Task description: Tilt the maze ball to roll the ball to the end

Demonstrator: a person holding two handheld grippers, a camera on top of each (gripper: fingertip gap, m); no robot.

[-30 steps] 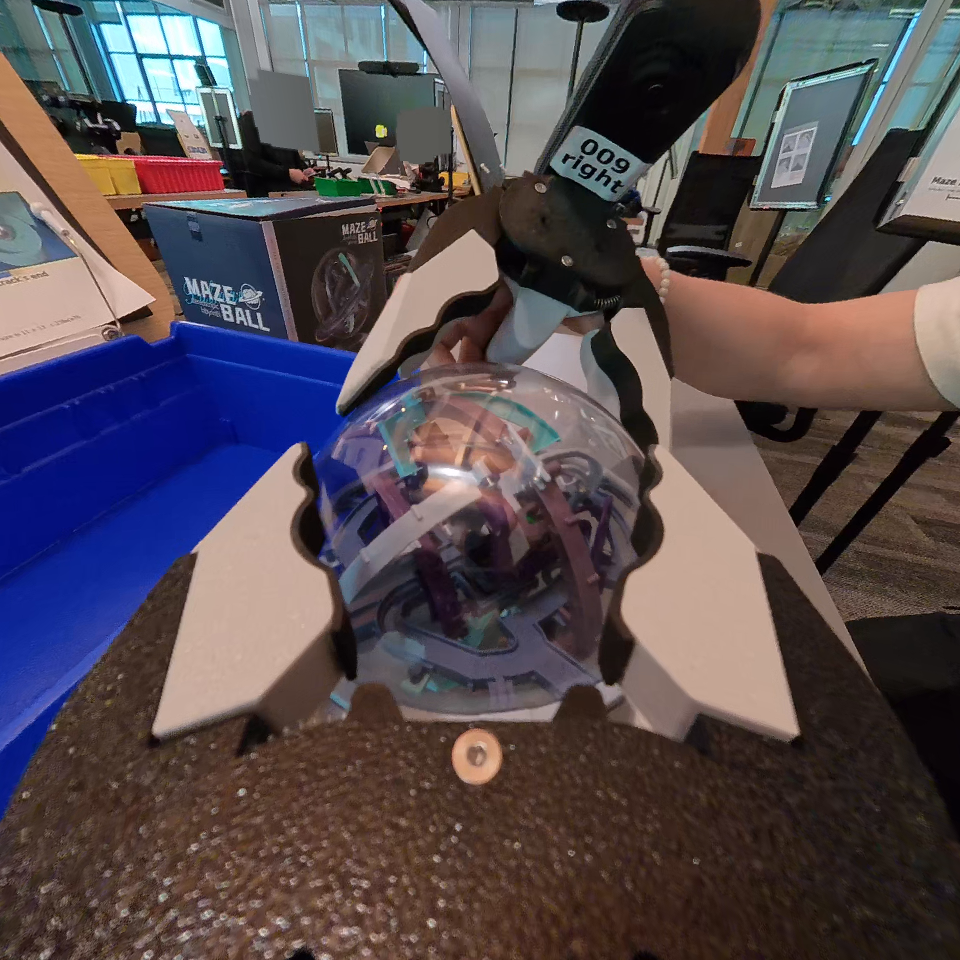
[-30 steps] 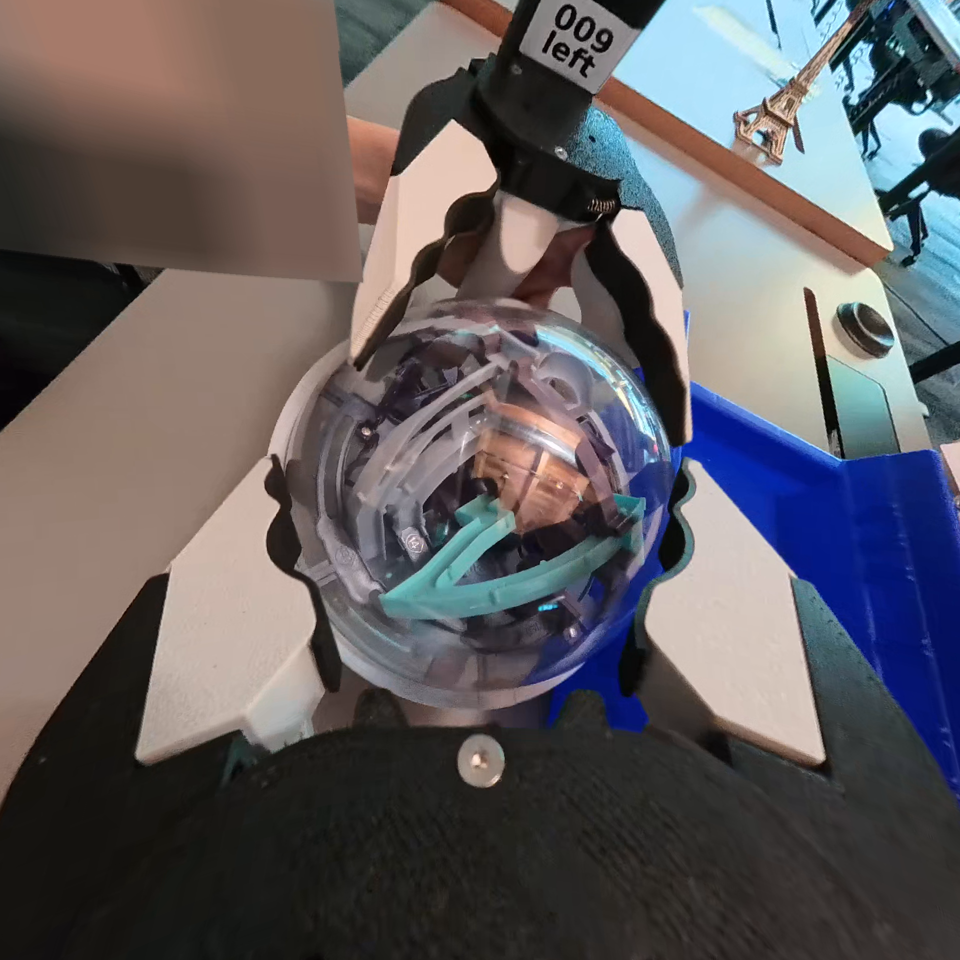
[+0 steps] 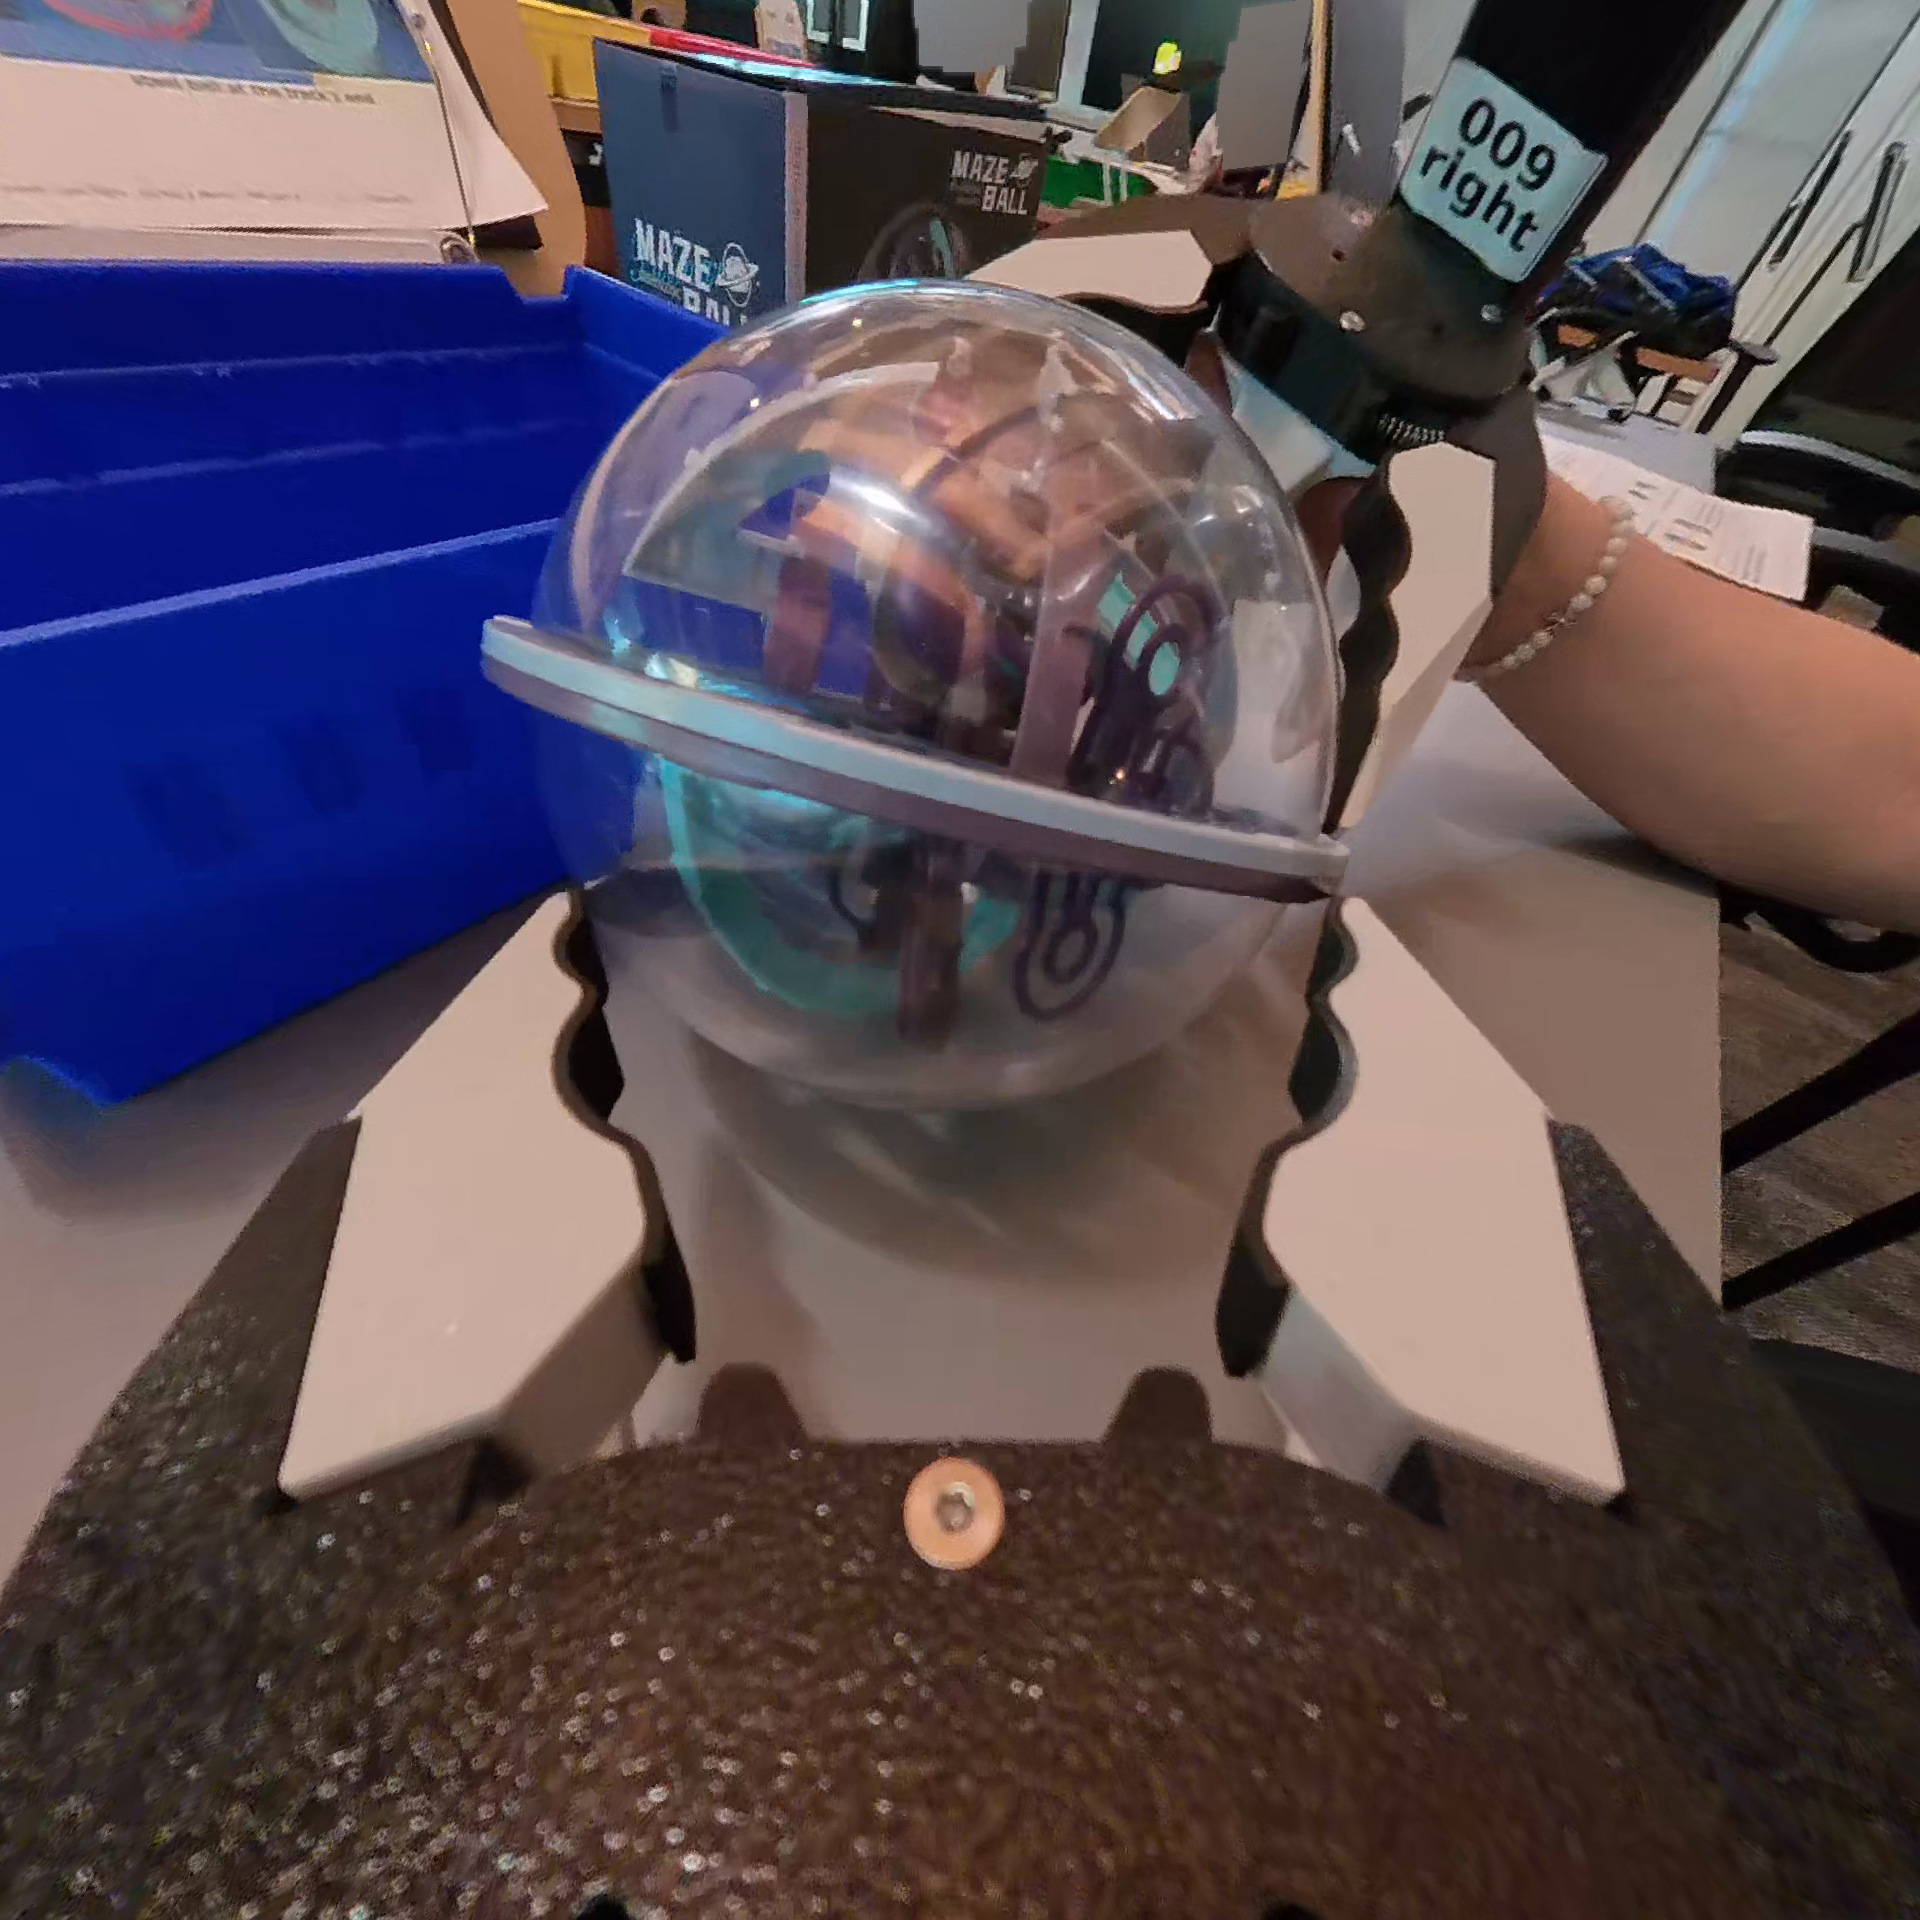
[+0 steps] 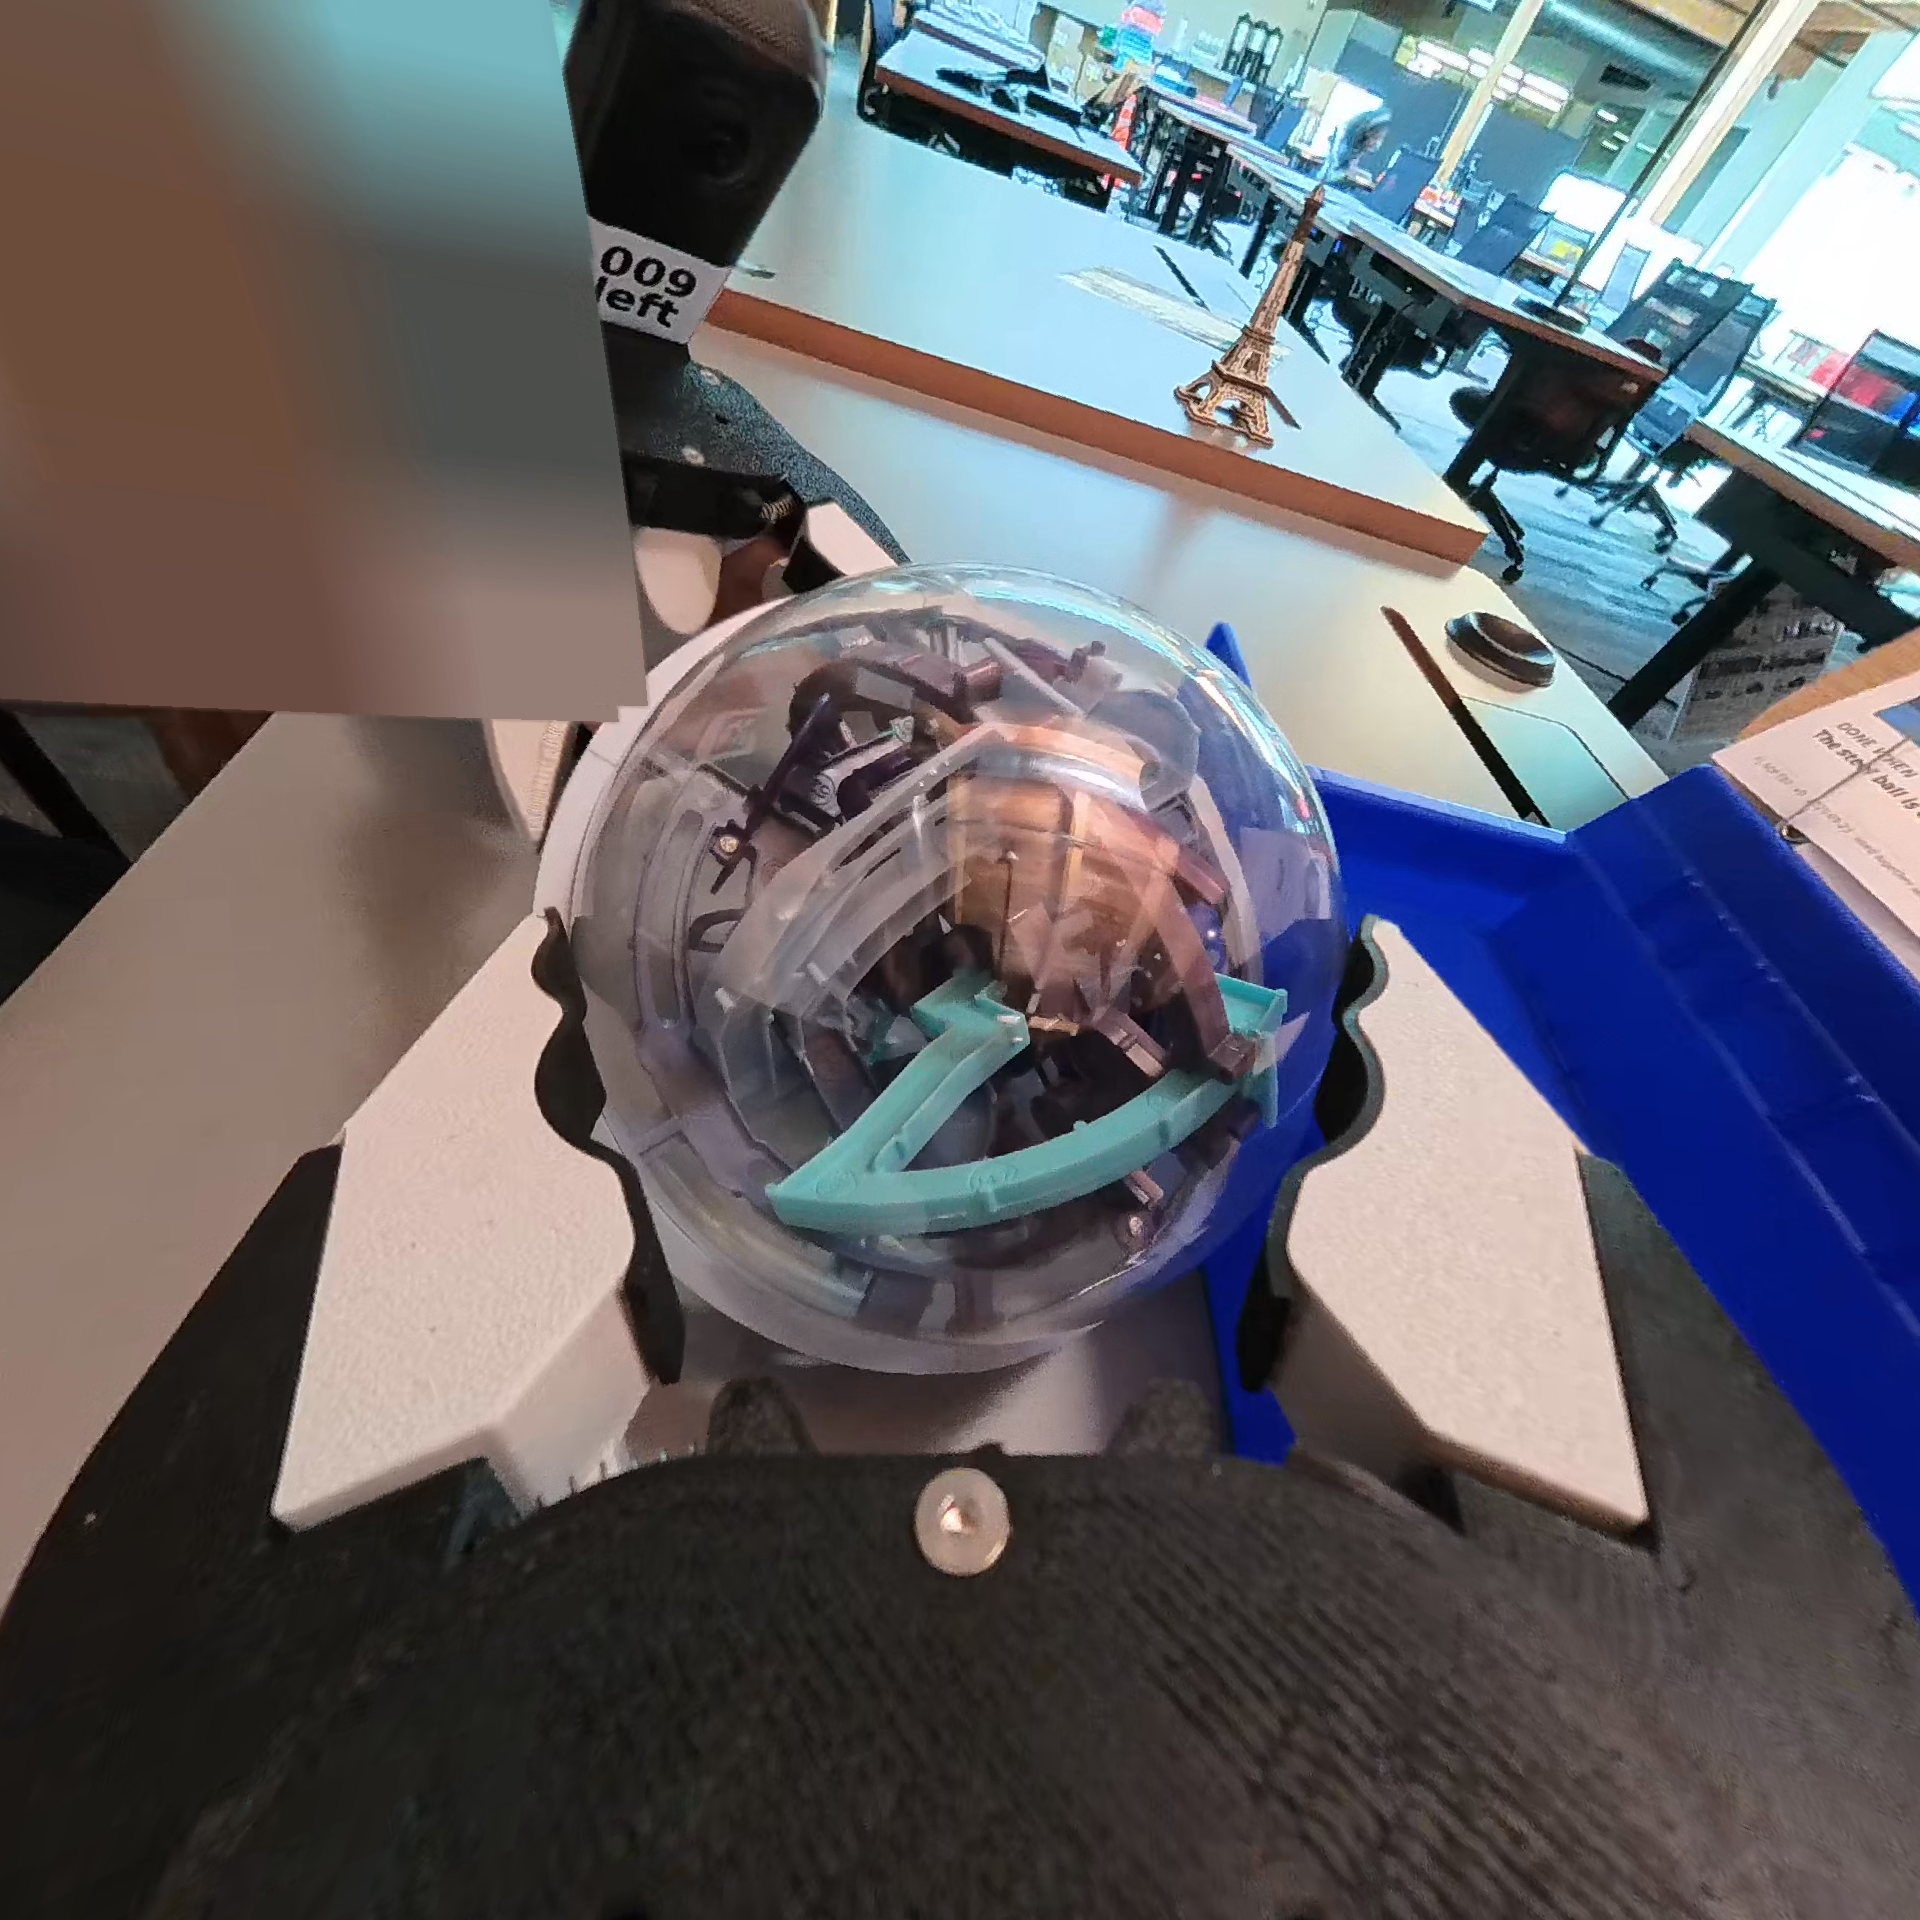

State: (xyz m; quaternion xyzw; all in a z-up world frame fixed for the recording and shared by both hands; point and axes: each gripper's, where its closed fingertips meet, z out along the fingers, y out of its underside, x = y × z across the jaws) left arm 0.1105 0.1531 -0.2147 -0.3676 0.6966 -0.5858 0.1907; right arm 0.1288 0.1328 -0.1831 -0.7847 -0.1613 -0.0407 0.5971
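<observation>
We see the clear plastic maze ball with purple, teal and brown tracks inside (image 3: 935, 686) sitting centre frame in the left wrist view, its grey equator ring (image 3: 904, 764) tilted, lower toward 3 o'clock. The left gripper (image 3: 951, 997) has its jaws spread wide; the ball sits at their tips, and we cannot tell if the left fingers (image 3: 488, 1226) actually touch it. The right gripper (image 3: 1340, 665) comes in from 1 o'clock and its dark wavy finger edge lies against the ball's far side, but whether it truly clamps we cannot tell. In the right wrist view the ball (image 4: 935, 956) fills the middle between the right gripper's (image 4: 951, 1070) own wide-spread fingers (image 4: 457, 1226), the wavy pads at 9 and 3 o'clock right at the shell; contact unclear. The ball is over the pale grey table top (image 4: 208, 987), just beside the blue plastic bin (image 3: 239, 644), which lies at 9 o'clock in the left view and at 3 o'clock (image 4: 1662, 1039) in the right. A small metal tower model (image 4: 1247, 343) stands at 1 o'clock, well apart.
</observation>
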